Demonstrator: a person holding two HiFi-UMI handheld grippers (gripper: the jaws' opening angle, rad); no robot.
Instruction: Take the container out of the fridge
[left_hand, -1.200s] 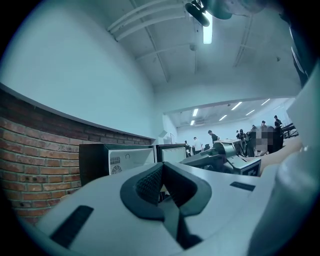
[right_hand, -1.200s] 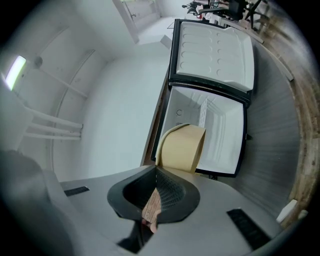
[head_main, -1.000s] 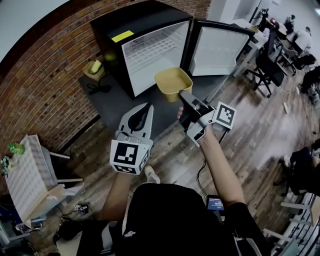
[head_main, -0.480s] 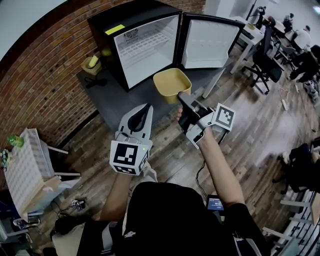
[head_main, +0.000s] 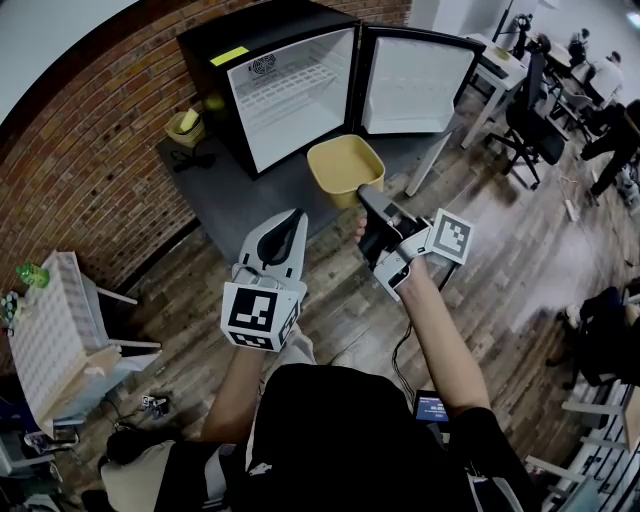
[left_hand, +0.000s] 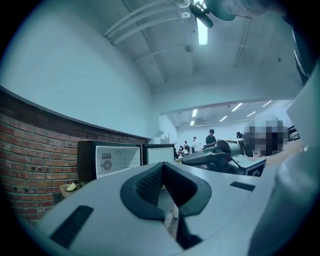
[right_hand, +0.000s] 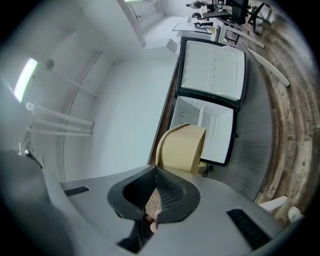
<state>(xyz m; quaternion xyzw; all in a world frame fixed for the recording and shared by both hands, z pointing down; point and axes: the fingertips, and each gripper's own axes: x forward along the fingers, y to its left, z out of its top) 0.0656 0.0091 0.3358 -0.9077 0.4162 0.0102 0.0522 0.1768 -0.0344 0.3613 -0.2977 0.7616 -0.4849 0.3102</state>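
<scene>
My right tongs (head_main: 368, 195) are clenched on the near rim of the yellow container (head_main: 345, 165), which hangs in the air just in front of the open fridge (head_main: 290, 90), clear of its white inside. So I judge the taking-out itself done (the shelves look bare from here). My left tongs (head_main: 288, 222) are pressed together on nothing, held low beside the right ones. What I reckon is left: set the container down somewhere, and perhaps swing the door (head_main: 415, 85) closed.
</scene>
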